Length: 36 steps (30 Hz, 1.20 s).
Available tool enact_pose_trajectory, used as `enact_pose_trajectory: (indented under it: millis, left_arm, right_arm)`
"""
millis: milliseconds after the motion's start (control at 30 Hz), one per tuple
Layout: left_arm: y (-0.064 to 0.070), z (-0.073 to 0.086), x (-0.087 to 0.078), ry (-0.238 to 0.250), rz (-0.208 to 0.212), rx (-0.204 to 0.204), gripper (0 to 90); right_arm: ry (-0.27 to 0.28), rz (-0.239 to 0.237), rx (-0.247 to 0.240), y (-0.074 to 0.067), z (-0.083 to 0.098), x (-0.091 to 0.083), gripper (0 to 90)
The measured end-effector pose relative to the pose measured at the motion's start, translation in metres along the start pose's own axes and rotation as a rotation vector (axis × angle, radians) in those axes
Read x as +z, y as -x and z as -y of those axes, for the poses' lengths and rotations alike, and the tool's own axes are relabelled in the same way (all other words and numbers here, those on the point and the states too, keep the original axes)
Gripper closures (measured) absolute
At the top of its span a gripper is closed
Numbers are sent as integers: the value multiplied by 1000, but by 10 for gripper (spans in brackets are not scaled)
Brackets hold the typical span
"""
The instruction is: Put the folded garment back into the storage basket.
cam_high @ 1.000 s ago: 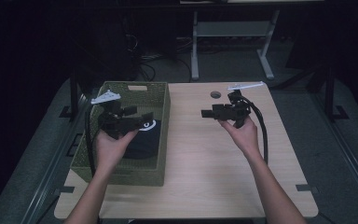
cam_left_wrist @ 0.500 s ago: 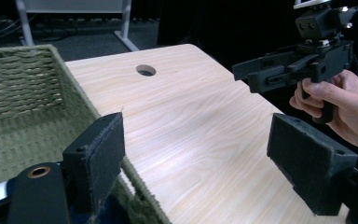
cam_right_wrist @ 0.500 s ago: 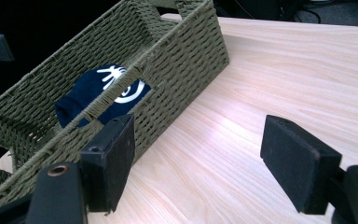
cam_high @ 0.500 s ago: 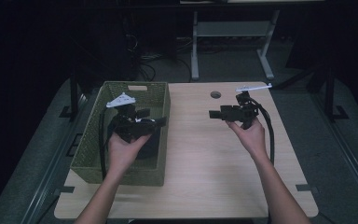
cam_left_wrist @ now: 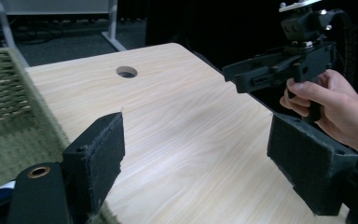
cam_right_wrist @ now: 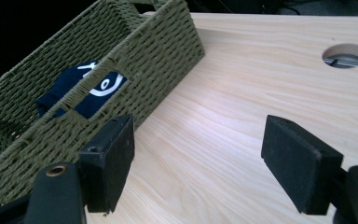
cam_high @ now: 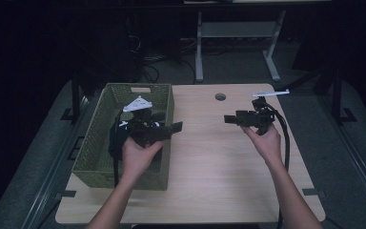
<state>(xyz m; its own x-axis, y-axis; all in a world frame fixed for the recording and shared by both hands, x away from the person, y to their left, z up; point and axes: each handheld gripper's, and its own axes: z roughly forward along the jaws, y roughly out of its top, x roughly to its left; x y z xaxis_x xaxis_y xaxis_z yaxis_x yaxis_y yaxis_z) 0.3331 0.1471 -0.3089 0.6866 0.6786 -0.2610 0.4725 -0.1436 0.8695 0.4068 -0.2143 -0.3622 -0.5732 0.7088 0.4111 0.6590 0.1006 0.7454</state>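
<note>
A green woven basket (cam_high: 95,143) stands on the left of the wooden table (cam_high: 209,167). A dark blue cloth with white print (cam_right_wrist: 81,91) lies inside it. My left gripper (cam_high: 174,128) is held over the basket's right wall and points right; its jaws stand open with nothing between them (cam_left_wrist: 200,163). My right gripper (cam_high: 228,119) hovers over the table's right half, pointing left toward the basket (cam_right_wrist: 158,51), and is open and empty (cam_right_wrist: 200,158). In the left gripper view the right gripper (cam_left_wrist: 279,70) shows in the person's hand at upper right.
A round cable hole (cam_high: 220,97) sits near the table's far edge. Bare wood lies between the two grippers. A metal desk frame (cam_high: 238,38) and cables stand on the dark floor behind the table. Each gripper trails a black cable.
My left gripper has come up out of the basket and swung to point right over the basket's right wall. The right gripper has drifted slightly to the right.
</note>
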Motion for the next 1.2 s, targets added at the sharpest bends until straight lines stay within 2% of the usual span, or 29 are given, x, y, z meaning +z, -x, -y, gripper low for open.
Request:
enact_pose_trajectory:
  millis: [200,367,733,833,1033,1200]
  left_arm:
    - [10,1,9,-3,17,7,182]
    - [15,0,14,-10,29,17,182]
    - [27,1,28,-27,66,27,181]
    - [31,2,31,-26,80,12,181]
    - [38,3,39,-36,94,9,180]
    - [45,7,46,-47,99,22,180]
  right_arm:
    - [-1,11,24,11,9,-6,255]
    - [1,22,19,16,13,-10,258]
    - [-11,52,48,31,25,-21,257]
    - [-7,53,58,35,30,-23,257]
    - [-7,56,65,40,35,-28,256]
    - [4,57,82,46,42,-33,256]
